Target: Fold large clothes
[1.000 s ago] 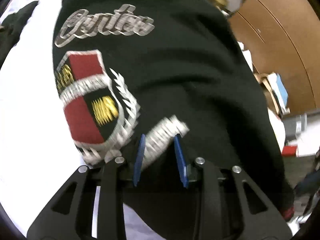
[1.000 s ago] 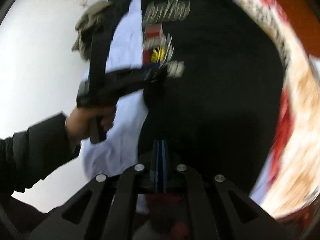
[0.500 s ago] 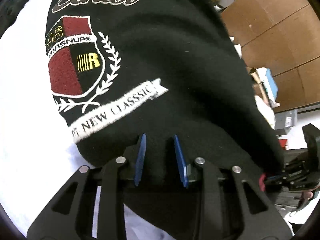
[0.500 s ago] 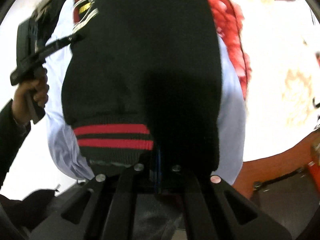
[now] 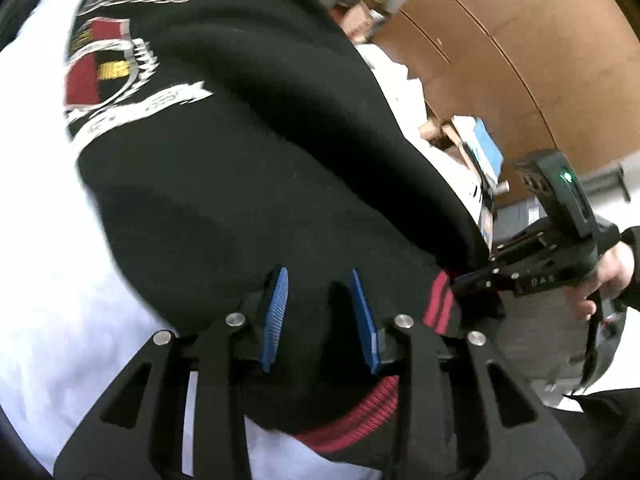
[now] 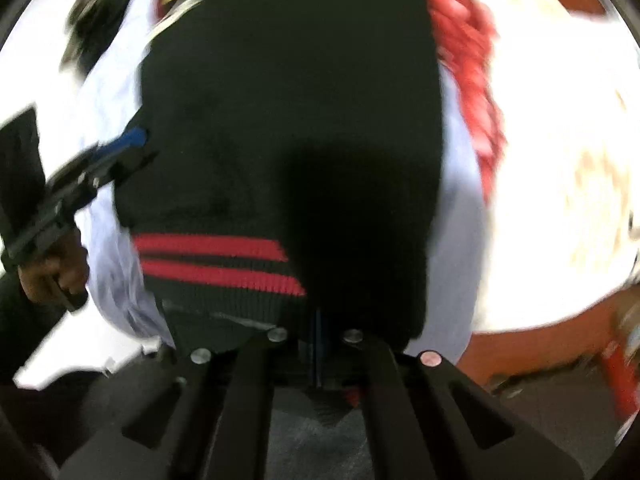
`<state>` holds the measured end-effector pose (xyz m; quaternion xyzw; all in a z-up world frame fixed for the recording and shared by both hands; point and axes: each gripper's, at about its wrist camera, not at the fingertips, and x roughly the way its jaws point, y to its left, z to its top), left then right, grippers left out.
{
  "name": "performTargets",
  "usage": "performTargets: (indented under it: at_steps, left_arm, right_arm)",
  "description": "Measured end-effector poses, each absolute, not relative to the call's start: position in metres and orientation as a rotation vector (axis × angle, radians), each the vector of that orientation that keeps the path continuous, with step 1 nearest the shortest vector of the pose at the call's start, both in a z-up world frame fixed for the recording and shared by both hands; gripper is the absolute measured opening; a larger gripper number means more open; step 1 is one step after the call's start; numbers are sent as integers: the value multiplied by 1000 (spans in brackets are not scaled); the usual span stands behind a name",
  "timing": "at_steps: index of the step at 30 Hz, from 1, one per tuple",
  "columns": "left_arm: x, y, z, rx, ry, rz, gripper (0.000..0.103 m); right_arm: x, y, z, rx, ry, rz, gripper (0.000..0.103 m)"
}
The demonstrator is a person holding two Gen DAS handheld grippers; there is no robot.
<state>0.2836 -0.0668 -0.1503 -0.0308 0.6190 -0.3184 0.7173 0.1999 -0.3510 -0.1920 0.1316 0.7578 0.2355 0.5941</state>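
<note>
Blur hides my right gripper [image 6: 318, 344], pads seemingly pinched on the sweater [image 6: 280, 128] hem; my left gripper [image 5: 320, 312], jaws parted, presses the sweater.

Brown wooden cabinet doors [image 5: 500, 40] filled the room's far side. A cluttered shelf [image 5: 476, 148] of papers stood before them. A white sheet [image 5: 36, 200] covered the worktop.
</note>
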Motion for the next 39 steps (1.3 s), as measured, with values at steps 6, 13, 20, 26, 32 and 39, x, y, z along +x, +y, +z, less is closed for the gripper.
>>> performTargets:
  at_steps: [6, 13, 20, 26, 32, 39]
  left_arm:
    - [230, -45, -127, -148, 1350, -535, 51]
    - [163, -60, -145, -57, 1354, -432, 52]
    - [153, -43, -162, -91, 1273, -448, 57]
    - [142, -37, -158, -47, 1221, -515, 60]
    - [149, -48, -163, 112, 1149, -500, 69]
    - [161, -56, -166, 129, 1111, -508, 57]
  right_arm:
    - [211, -307, -118, -66, 1531, 826, 33]
    - [220, -264, -122, -242, 1523, 990, 34]
    - [219, -260, -135, -206, 1579, 968, 35]
    - [210, -263, -149, -191, 1607, 925, 35]
    - [205, -256, -151, -150, 1608, 868, 38]
    - [202, -245, -140, -86, 1578, 829, 41]
